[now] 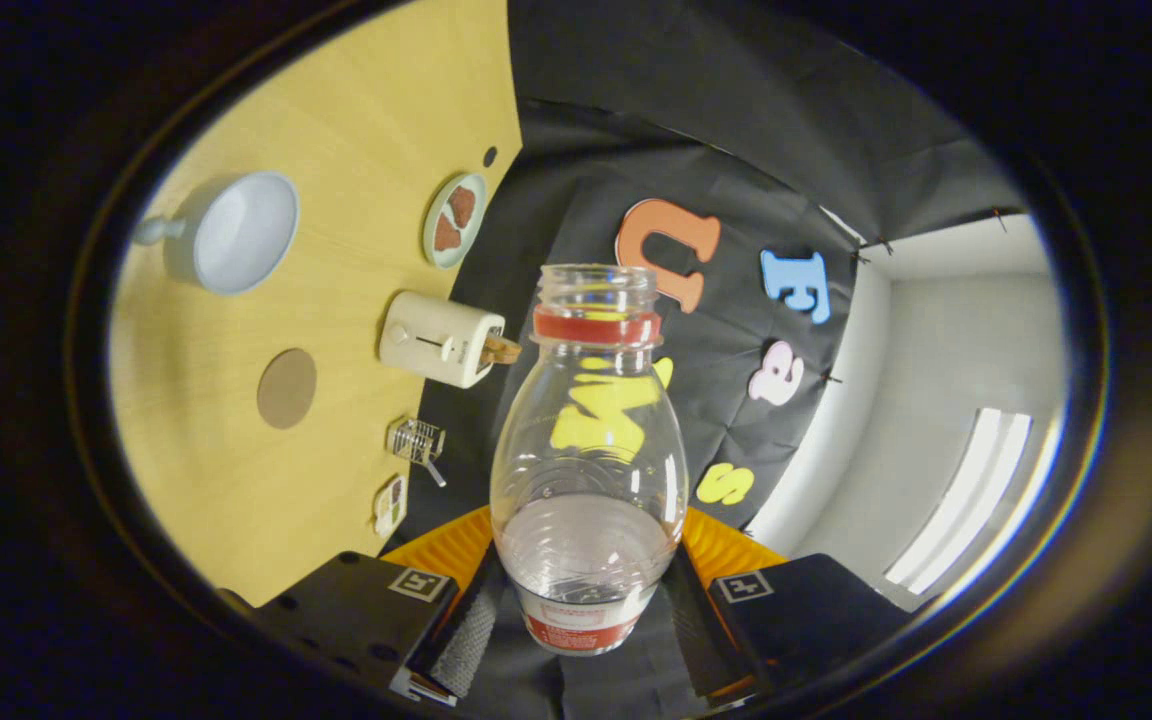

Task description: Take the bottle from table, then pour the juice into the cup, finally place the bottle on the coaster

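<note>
A clear plastic bottle [588,470] with a red neck ring and a red label sits between my fingers, its open, capless mouth pointing away from me. My gripper [576,605] is shut on the bottle's lower body, with the left pad [464,632] and the right pad against its sides. No coloured juice shows inside it. The wooden table [236,480] appears rolled to the left of the fingers. On it lie a pale blue cup [236,232] with a handle and, nearer to me, a round brown coaster [287,388], both well left of the bottle.
A white toaster [442,339] with a slice of toast sticking out stands near the table's edge, just left of the bottle's neck. Beyond it is a plate [455,219] with bread pieces. A small wire rack [417,441] and a small card [390,505] lie closer to me.
</note>
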